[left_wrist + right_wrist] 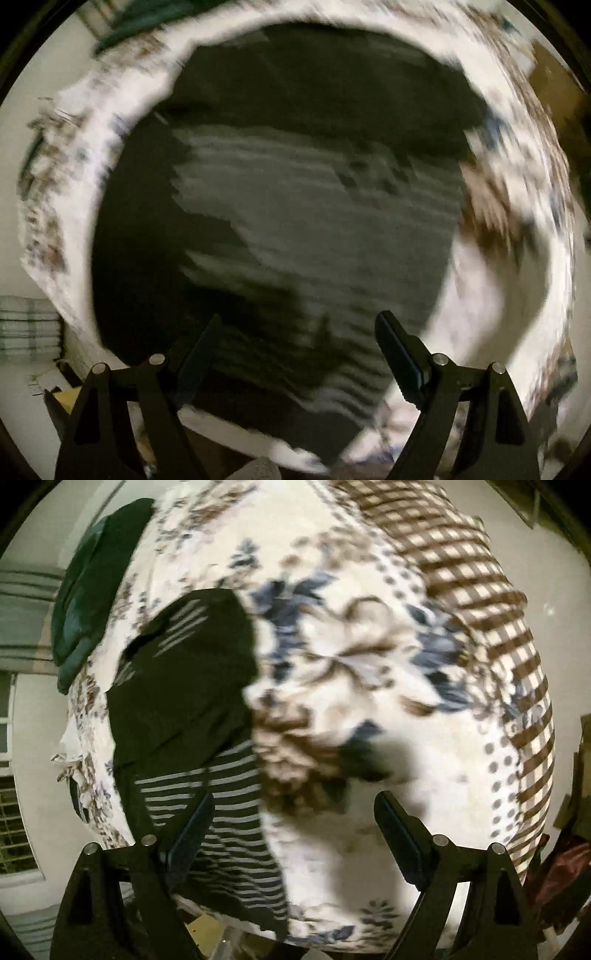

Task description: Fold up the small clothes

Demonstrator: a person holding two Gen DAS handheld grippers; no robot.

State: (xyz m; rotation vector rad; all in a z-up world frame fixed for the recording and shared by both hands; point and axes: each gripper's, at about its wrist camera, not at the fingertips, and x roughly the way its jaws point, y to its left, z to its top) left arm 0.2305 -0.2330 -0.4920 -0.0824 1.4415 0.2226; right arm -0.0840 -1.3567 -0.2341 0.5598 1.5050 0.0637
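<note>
A dark garment with grey stripes (295,229) lies spread on a floral bedsheet (491,280) and fills most of the blurred left wrist view. My left gripper (299,328) hovers over it, jaws wide apart with nothing between them. In the right wrist view the same striped garment (184,709) lies at the left, partly folded over itself, its striped part toward the near edge. My right gripper (295,812) stands open above the garment's right edge and the floral sheet (351,657); its left finger (192,827) is over the stripes.
A dark green cloth (92,590) lies at the far left corner of the bed. A brown checked cover (480,590) runs along the bed's right side. Pale walls and a window (14,812) are at the left; reddish clutter (561,871) is at the right.
</note>
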